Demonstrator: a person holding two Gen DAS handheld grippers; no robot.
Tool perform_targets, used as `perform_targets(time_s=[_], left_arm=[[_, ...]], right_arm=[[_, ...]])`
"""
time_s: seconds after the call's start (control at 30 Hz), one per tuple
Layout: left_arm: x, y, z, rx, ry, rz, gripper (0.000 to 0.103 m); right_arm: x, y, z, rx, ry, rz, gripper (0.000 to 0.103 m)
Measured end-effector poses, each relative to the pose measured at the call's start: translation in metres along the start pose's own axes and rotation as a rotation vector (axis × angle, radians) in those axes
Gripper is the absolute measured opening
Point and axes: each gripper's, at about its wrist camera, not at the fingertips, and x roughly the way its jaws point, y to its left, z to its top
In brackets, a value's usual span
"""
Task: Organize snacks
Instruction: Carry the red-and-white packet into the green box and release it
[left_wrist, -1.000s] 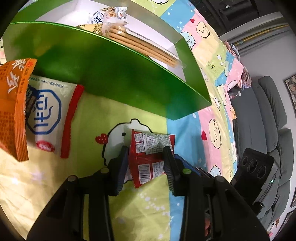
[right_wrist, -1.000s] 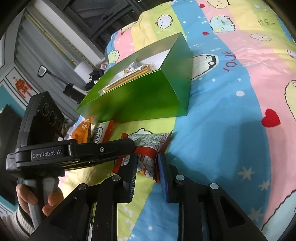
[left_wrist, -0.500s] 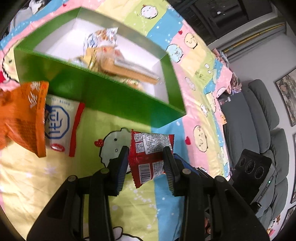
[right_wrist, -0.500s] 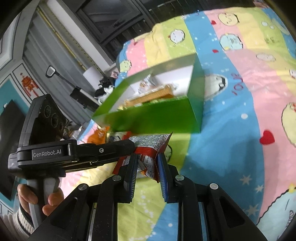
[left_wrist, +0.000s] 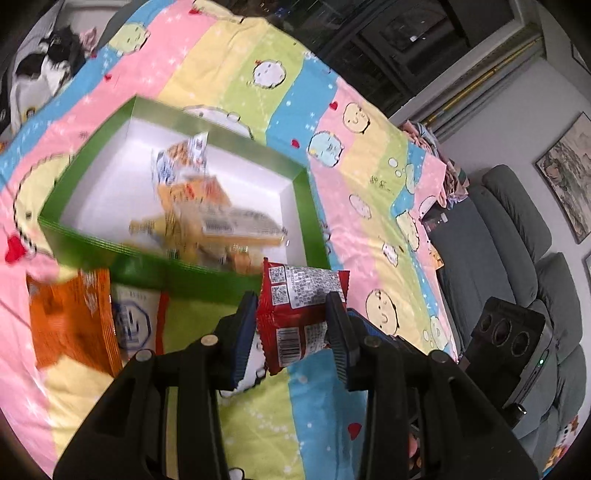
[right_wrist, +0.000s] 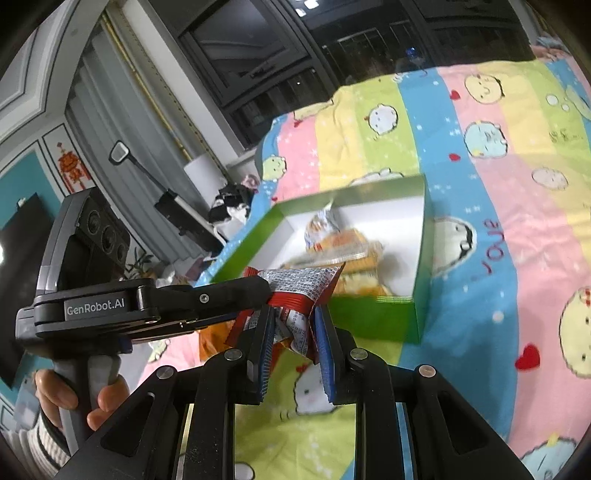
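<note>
A red snack packet (left_wrist: 299, 314) is held in the air by both grippers. My left gripper (left_wrist: 291, 325) is shut on it. My right gripper (right_wrist: 293, 328) is shut on its other end (right_wrist: 299, 295). The packet hangs just in front of the near wall of a green box (left_wrist: 173, 269), white inside, which holds several snack packs (left_wrist: 207, 214). The box also shows in the right wrist view (right_wrist: 373, 317). An orange packet (left_wrist: 70, 321) and a white-and-red packet (left_wrist: 135, 321) lie on the blanket left of the left gripper.
A striped cartoon blanket (left_wrist: 369, 177) covers the surface. A grey sofa (left_wrist: 517, 240) stands at the right. The other gripper's body (right_wrist: 92, 306) and the hand holding it fill the left of the right wrist view. Dark windows (right_wrist: 295, 55) are behind.
Both grippers have lifted the red packet well up from the blanket. The box now appears lower and farther, with its inside in full view.
</note>
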Motion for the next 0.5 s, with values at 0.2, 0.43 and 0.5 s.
perform_targets(time_s=[0.2, 0.43, 0.5], left_arm=[[0.001, -0.002, 0.022, 0.023, -0.028, 0.001, 0.035], [0.015, 0.004, 0.039, 0.012, -0.027, -0.002, 0.035], [0.019, 0.006, 0.043, 0.014, -0.026, 0.000, 0.036]], right_arm=[[0.006, -0.001, 0.019, -0.010, -0.031, 0.005, 0.024], [0.021, -0.012, 0.034, -0.004, -0.034, -0.004, 0.024], [0.026, -0.016, 0.038, 0.001, -0.033, -0.006, 0.024]])
